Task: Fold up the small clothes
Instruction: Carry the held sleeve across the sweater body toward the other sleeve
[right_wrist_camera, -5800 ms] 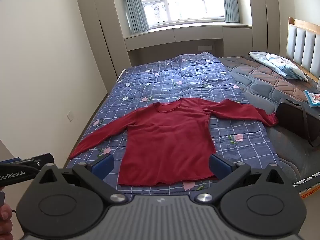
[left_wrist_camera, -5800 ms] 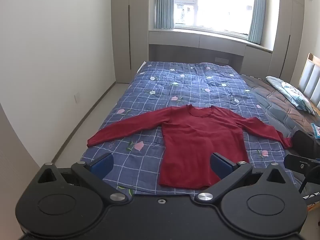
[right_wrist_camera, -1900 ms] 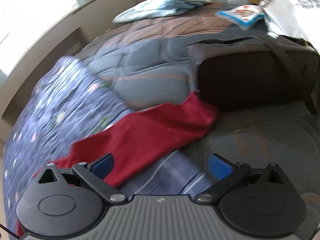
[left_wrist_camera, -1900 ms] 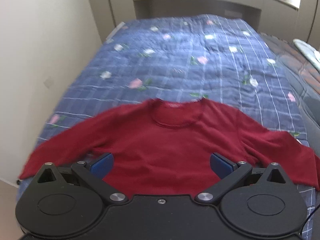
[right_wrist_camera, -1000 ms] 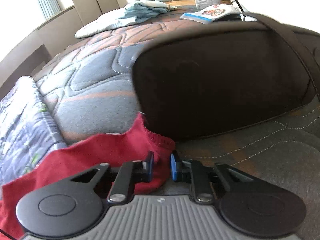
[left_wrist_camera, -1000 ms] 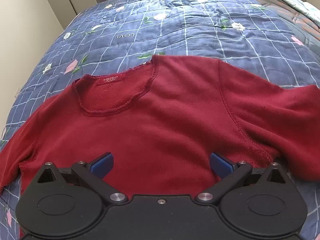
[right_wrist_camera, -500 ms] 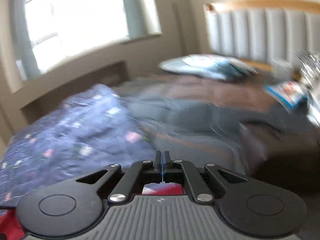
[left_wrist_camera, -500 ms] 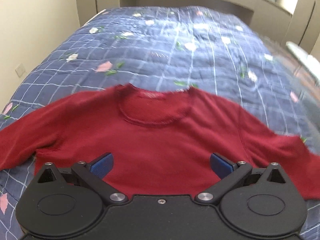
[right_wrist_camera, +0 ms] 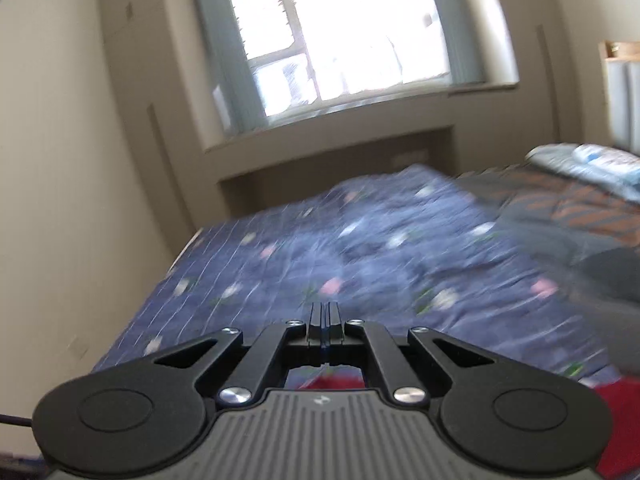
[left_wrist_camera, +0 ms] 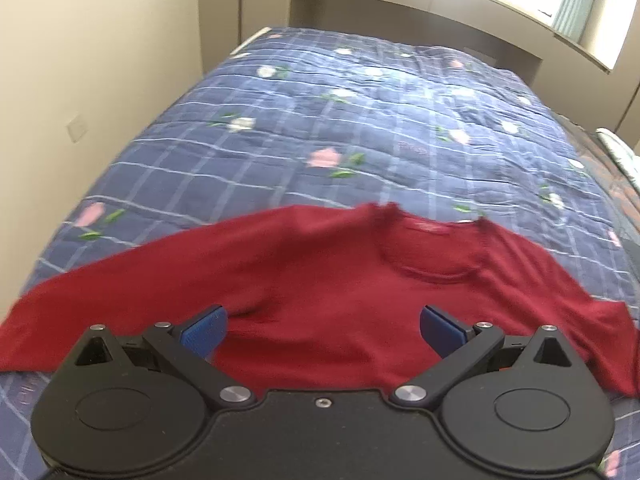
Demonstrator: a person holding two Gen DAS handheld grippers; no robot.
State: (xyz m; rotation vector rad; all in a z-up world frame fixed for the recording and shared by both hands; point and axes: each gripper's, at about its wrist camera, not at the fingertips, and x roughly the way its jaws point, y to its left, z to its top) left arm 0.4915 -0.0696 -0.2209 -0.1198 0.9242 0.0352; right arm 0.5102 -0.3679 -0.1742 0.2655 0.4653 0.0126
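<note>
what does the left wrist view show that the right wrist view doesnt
Only the left wrist view shows the red sweater's neckline and the sleeve stretched toward the wall, the left claw open above it, and a wall socket.

Only the right wrist view shows the window with its curtain, the pillow, the brown mattress, and the right claw shut, red fabric visible beneath it.

Both show the blue floral quilt and the window ledge.

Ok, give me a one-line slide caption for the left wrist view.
Left gripper, fingers spread wide, above a red long-sleeved sweater lying on a blue floral quilt.
</note>
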